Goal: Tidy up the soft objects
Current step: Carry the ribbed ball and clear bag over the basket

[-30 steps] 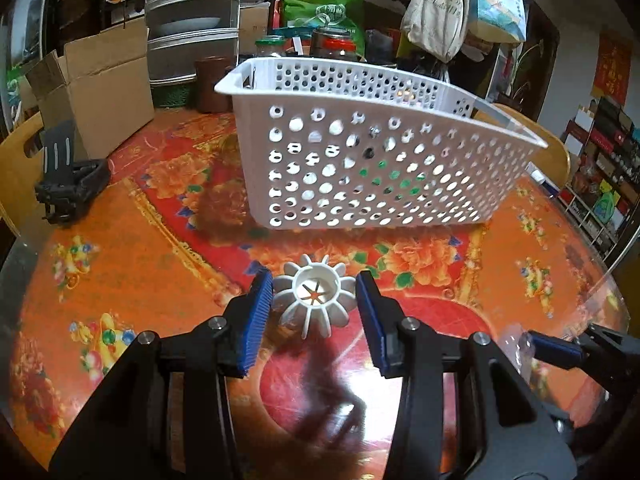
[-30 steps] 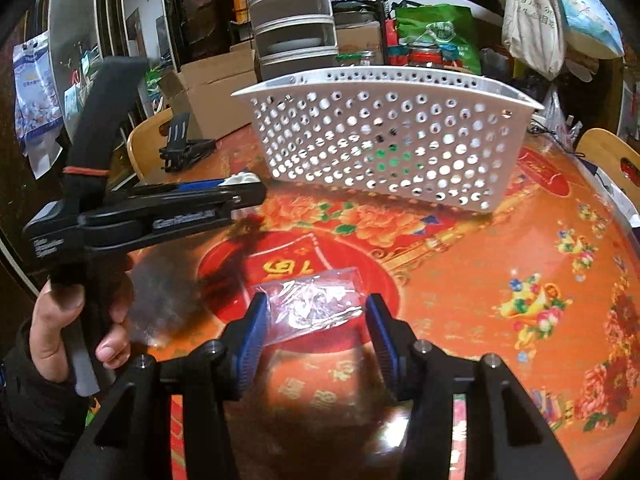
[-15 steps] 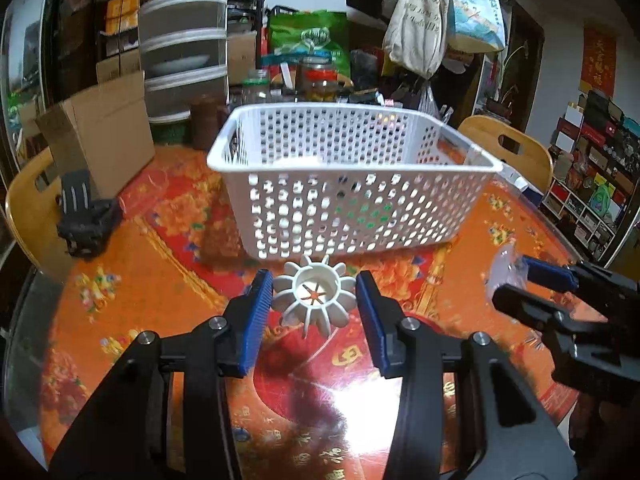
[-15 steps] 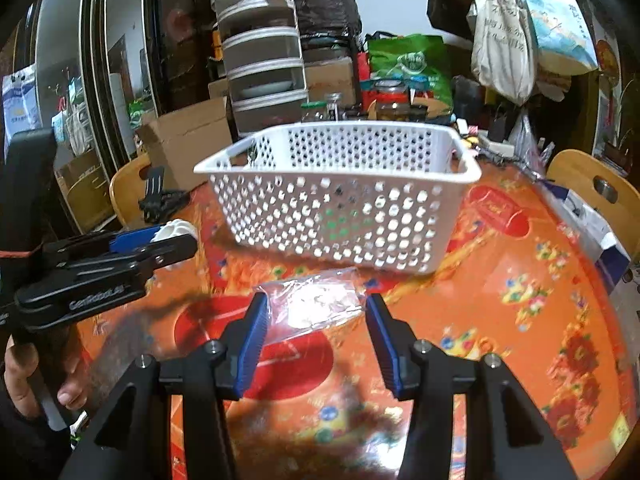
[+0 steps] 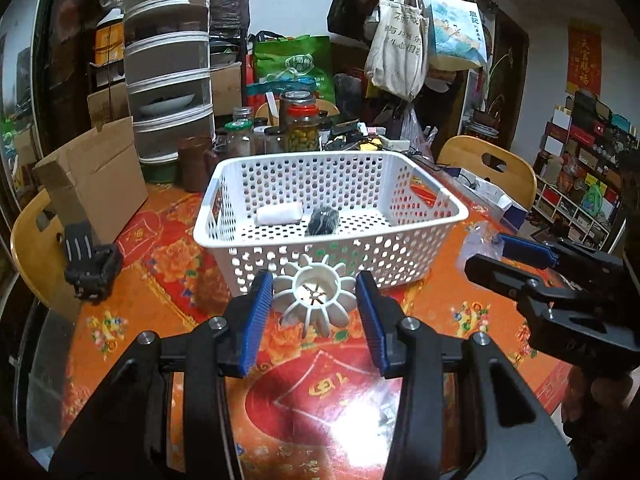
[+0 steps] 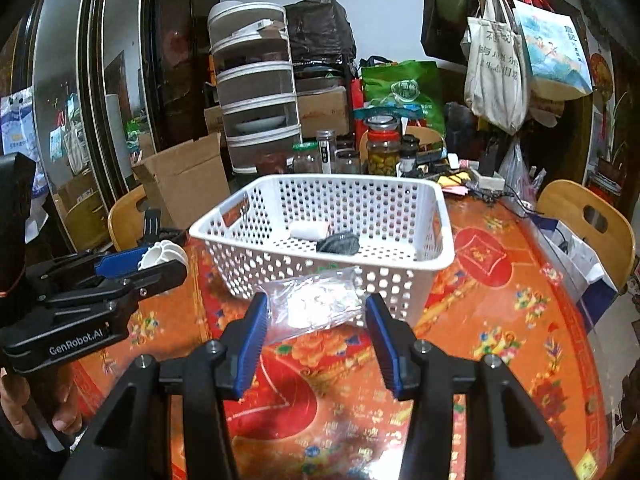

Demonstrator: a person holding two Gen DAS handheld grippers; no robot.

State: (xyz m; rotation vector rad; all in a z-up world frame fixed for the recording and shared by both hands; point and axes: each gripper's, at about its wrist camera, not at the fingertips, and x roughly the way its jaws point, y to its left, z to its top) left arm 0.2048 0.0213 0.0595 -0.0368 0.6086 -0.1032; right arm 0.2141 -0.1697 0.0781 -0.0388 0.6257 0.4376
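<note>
Basket [image 5: 424, 196] on the tabletop [image 5: 168, 240] holds two soft items; two more are on the way.
We carry a white ribbed piece [image 5: 316, 300] pinched in our left tool [image 5: 316, 312] and a clear bag [image 6: 316, 304] clamped in our right tool [image 6: 316, 328], both just short of the basket.

I see the basket [image 5: 320, 236] on the desk [image 5: 168, 276], ahead of both grippers. In it a roll [image 5: 279, 213] lies left of a bundle [image 5: 323, 220]. Jars [image 5: 303, 128] stand behind the basket, a cardboard box [image 5: 96, 176] to its left, and a chair [image 5: 492, 168] to its right.
</note>
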